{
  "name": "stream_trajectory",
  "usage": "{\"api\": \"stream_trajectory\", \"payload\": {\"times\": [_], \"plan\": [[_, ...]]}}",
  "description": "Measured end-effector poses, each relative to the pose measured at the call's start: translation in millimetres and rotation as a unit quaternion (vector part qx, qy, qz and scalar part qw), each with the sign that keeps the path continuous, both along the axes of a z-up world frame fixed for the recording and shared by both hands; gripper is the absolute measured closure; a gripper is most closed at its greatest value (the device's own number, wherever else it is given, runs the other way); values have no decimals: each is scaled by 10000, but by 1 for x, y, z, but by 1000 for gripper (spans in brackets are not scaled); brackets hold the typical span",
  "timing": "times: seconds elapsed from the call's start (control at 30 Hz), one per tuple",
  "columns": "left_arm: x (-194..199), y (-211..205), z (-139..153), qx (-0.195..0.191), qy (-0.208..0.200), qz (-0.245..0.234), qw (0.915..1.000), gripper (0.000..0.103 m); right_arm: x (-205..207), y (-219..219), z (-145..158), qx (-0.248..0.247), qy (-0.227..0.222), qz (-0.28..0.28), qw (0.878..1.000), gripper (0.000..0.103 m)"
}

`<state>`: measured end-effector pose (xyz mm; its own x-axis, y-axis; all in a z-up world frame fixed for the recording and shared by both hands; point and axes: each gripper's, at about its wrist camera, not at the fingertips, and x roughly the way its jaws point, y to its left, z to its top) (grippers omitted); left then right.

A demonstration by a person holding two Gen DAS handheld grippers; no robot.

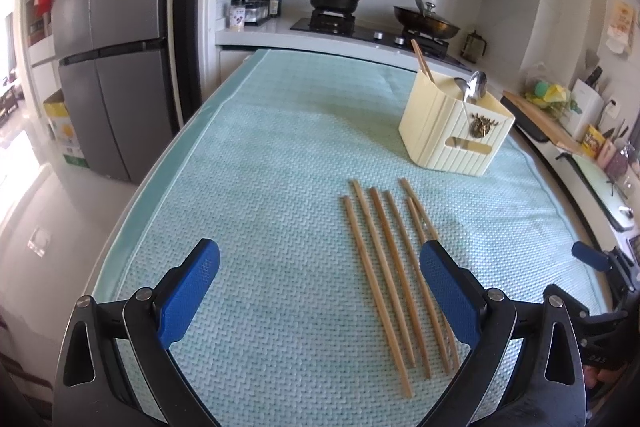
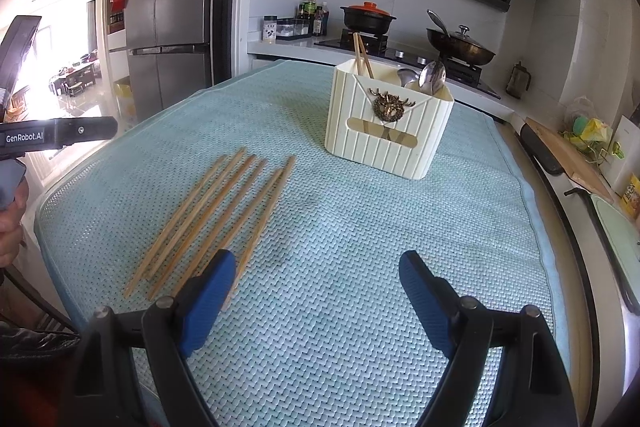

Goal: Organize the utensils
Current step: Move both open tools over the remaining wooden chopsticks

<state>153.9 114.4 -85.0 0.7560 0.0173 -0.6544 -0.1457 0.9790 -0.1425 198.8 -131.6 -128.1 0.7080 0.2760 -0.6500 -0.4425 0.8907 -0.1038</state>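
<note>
A left hand-held gripper [image 1: 320,287] hovers with blue pads spread wide and empty over a teal woven mat [image 1: 260,167] on the worktop. Beside it lie six loose wooden chopsticks [image 1: 384,275], roughly parallel: light, stiff, thin, likely to roll, best pinched mid-length. Farther right stands a cream ribbed utensil holder [image 2: 390,131] holding chopsticks and spoons [image 2: 430,77]. The right hand-held gripper [image 2: 318,285] is likewise spread, empty.

left gripper [image 1: 319,267]: jaws wide apart, empty, angled downward | right gripper [image 2: 317,277]: jaws wide apart, empty, angled downward
</note>
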Motion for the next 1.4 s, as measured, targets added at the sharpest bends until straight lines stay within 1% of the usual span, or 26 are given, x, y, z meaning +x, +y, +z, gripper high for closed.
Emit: {"api": "stream_trajectory", "payload": {"times": [0.37,0.67,0.87,1.0,1.1,1.2,1.33,1.4], "plan": [[-1,9,-6,-62,39,77,9999,3,2,7,-1,-46,66,77,9999,17],[-6,24,-11,-139,52,232,9996,3,0,19,-3,-114,95,204,9997,17],[-9,32,-15,-187,90,317,9993,3,0,23,-3,-103,110,170,9997,17],[-7,35,-17,-253,127,303,9991,3,1,19,-2,9,74,53,10000,17],[2,33,-22,-252,246,228,9991,3,9,14,-7,180,324,-79,9993,17],[15,25,-29,-193,414,20,9990,3,19,10,-13,375,615,-214,9972,17],[40,12,-40,-90,600,-244,9979,3,30,5,-16,529,784,-375,9948,17],[55,3,-48,45,701,-338,9970,3,34,2,-17,623,846,-457,9934,17]]}}
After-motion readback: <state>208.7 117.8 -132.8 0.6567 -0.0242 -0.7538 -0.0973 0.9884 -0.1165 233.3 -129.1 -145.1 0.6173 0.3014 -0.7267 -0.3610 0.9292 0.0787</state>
